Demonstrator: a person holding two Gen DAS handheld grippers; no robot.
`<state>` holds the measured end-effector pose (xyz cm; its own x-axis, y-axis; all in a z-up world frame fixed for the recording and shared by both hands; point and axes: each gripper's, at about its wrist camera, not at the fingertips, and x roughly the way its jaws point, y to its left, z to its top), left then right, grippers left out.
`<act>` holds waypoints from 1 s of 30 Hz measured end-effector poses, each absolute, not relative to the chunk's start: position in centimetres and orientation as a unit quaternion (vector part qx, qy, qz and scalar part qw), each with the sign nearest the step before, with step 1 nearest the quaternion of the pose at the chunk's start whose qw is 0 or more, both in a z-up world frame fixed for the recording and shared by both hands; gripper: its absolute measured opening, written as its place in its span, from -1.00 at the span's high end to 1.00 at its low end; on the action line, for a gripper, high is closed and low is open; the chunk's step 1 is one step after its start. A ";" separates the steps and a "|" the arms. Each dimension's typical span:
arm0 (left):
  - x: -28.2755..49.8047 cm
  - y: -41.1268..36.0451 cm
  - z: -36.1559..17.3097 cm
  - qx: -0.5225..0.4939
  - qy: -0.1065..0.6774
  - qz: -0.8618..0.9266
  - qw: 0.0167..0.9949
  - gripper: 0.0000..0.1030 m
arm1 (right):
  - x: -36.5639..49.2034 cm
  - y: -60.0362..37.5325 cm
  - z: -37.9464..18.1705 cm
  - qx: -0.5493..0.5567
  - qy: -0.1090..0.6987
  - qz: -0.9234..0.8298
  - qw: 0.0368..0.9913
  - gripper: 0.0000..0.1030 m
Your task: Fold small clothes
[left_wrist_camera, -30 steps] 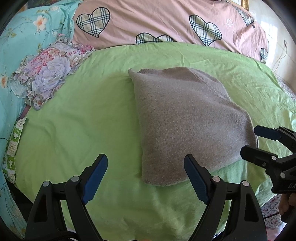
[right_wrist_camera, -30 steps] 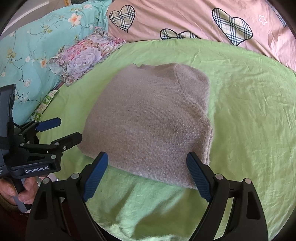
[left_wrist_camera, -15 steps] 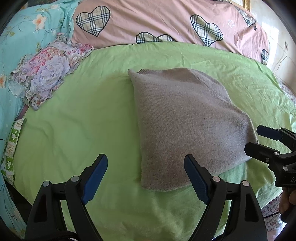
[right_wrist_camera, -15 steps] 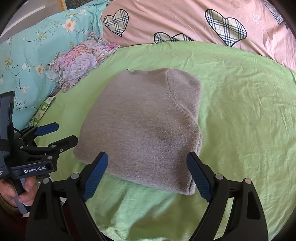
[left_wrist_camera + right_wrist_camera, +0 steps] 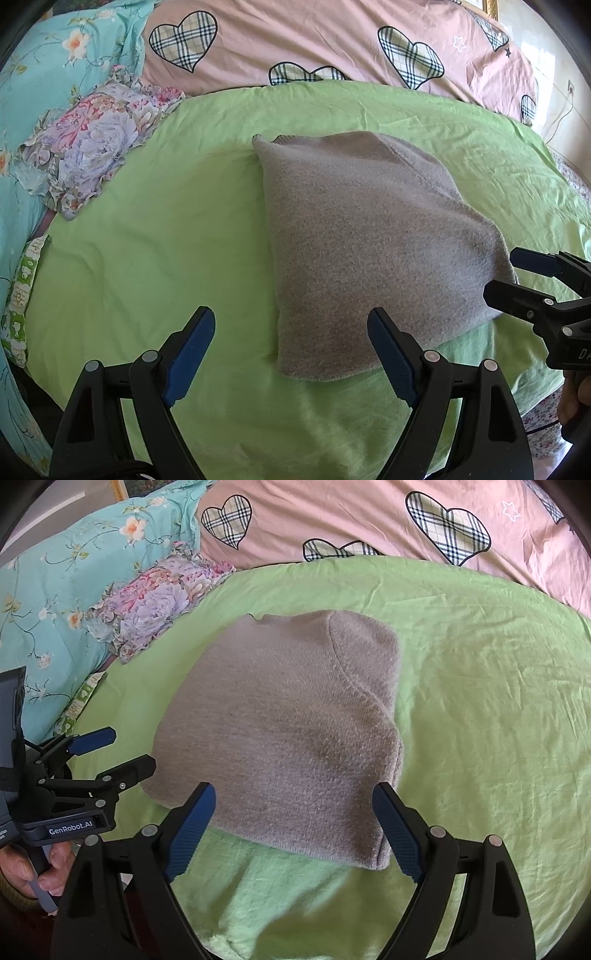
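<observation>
A grey knit garment (image 5: 373, 240) lies folded into a compact rectangle on the green sheet (image 5: 155, 236); it also shows in the right wrist view (image 5: 291, 731). My left gripper (image 5: 291, 339) is open and empty, hovering just short of the garment's near left corner; it also shows in the right wrist view (image 5: 114, 749). My right gripper (image 5: 295, 819) is open and empty, above the garment's near edge; it also shows in the left wrist view (image 5: 517, 273), beside the garment's right corner.
A floral ruffled cushion (image 5: 92, 144) lies at the left edge of the green sheet (image 5: 480, 709). A turquoise flowered quilt (image 5: 55, 590) is further left. A pink quilt with plaid hearts (image 5: 332, 40) runs along the back.
Both grippers have drawn back slightly from the garment and stay open. The garment lies as before.
</observation>
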<state>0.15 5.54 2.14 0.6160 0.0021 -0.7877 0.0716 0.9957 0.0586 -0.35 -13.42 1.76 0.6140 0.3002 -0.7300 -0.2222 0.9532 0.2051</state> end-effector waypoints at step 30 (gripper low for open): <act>-0.3 5.0 2.1 0.043 0.436 -0.019 0.899 -0.65 | -0.1 -13.5 1.8 0.047 0.415 0.146 0.897 -0.69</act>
<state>-0.30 4.96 2.13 0.6196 0.0031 -0.7850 0.0723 0.9955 0.0610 -0.05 -13.47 1.84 0.6126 0.3008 -0.7309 -0.2220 0.9530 0.2061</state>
